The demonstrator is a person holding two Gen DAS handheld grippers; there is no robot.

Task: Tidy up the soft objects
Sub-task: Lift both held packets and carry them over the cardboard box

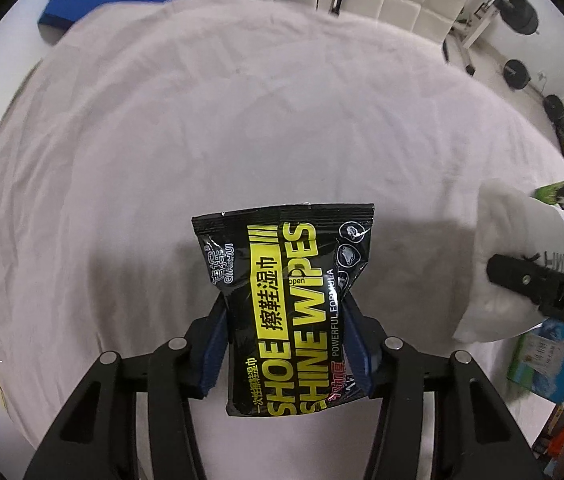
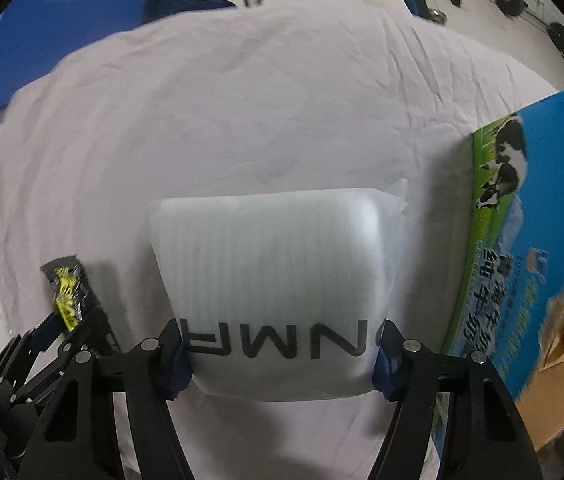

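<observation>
Right wrist view: right claw (image 2: 282, 364) grips a white foam pack (image 2: 274, 264) beside a milk carton box (image 2: 522, 248); left claw (image 1: 286, 344) clamps black wipes pack (image 1: 286, 292).

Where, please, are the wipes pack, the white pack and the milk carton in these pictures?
wipes pack (image 1: 282, 280), left wrist view, on its yellow lettering.
white pack (image 2: 274, 264), right wrist view, on its ribbed front face.
milk carton (image 2: 522, 248), right wrist view, on its blue printed side.
</observation>
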